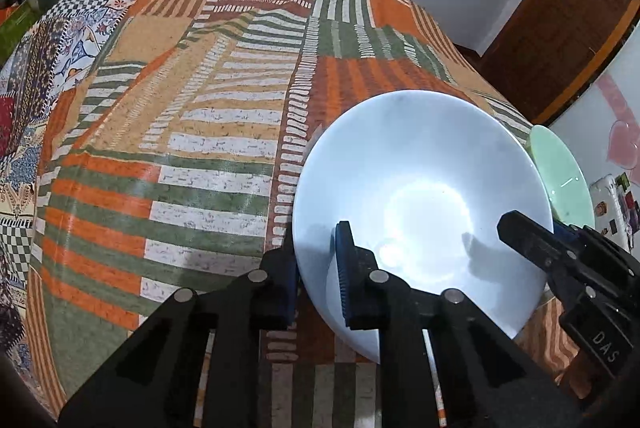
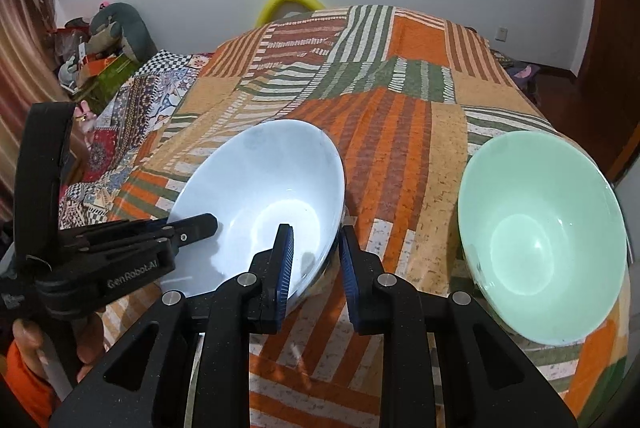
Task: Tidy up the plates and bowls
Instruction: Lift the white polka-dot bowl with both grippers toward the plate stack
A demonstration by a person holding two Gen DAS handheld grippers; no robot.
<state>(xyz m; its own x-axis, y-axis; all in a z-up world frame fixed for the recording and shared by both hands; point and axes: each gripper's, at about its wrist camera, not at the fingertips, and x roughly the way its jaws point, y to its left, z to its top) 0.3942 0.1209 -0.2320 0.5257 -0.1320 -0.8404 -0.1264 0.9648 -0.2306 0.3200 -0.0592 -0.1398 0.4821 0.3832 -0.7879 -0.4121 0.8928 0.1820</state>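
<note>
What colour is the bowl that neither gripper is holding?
Pale mint green bowl, clearest in the right wrist view.

the patchwork bedspread [image 2: 400, 132] lies bare across the far half of the bed — open room there for a gripper to pass. nearer, the pale blue bowl [image 2: 264, 188] and the mint green bowl [image 2: 540, 228] stand apart, with a strip of uncovered cloth between them. the left gripper [image 1: 316, 288] and the right gripper [image 2: 316, 268] crowd the blue bowl's near rim from both sides, jaws closed over it — little room is left there.
</note>
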